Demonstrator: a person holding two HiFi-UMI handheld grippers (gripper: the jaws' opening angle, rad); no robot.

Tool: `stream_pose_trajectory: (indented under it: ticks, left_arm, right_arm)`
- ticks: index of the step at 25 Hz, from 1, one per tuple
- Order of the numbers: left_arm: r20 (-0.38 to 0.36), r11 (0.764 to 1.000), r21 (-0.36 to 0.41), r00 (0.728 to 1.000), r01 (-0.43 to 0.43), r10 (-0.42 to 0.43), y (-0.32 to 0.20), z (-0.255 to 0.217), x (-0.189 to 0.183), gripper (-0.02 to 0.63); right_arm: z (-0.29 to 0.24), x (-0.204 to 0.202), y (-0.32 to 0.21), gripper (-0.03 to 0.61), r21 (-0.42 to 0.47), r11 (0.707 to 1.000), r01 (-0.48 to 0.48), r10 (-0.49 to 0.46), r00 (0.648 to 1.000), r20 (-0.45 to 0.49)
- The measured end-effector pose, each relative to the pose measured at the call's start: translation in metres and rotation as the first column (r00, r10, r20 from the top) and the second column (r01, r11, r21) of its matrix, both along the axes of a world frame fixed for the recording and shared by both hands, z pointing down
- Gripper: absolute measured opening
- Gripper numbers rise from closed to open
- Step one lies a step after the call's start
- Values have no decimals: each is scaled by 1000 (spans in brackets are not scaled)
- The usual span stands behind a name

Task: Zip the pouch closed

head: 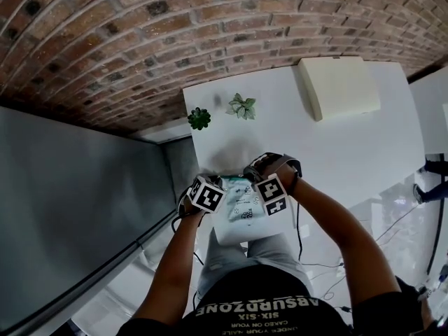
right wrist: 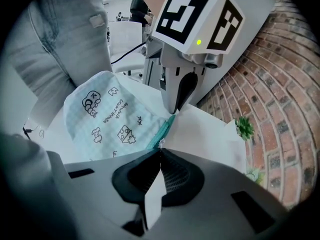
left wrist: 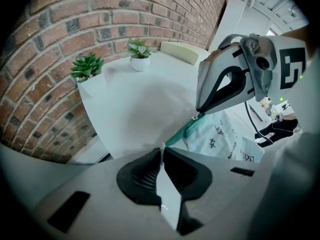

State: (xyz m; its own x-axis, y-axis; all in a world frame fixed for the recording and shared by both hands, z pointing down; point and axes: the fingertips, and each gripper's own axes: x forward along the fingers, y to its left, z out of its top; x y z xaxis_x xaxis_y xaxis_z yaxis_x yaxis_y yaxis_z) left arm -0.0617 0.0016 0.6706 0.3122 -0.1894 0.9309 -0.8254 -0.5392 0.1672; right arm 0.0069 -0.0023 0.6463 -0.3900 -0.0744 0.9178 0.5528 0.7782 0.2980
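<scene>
Brick wall (head: 140,33) backs a white tabletop (head: 350,159). The pouch (head: 241,219) lies at the tabletop's near edge, right in front of the person.

Left gripper (left wrist: 161,149): jaws clamped on one end of the pouch's teal zip strip (left wrist: 182,131). Right gripper (right wrist: 160,146): jaws together at the strip's other end, w/ a tiny silvery bit at their tip, prob. the pull tab.

Progress: the strip btwn the two grippers reads as one narrow flat band w/ no gape showing. So I judge the zip mostly or fully run, but can't confirm the teeth are meshed. If so, what's left is checking the end and letting go.

Views:
- Head view gives the layout: a marker cube either side of the pouch, plus two small plants (head: 199,118) and a cream box (head: 339,86) beyond the pouch toward the wall. It shows no jaws.
- Left gripper view shows the right gripper's tip sitting on the strip.
- Right gripper view shows the left gripper's tip on the strip, most of the pouch's printed face, and the person's jeans (right wrist: 65,44) behind the pouch.
</scene>
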Motion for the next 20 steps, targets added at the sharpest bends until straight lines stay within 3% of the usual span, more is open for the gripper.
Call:
stream_pose_trajectory:
  ticks: [20]
  left_arm:
    - [2, 1000, 11, 1000, -8, 8, -3, -4, 0, 26]
  right_arm:
    - [-1, 11, 4, 0, -17, 999, -45, 45, 999, 6]
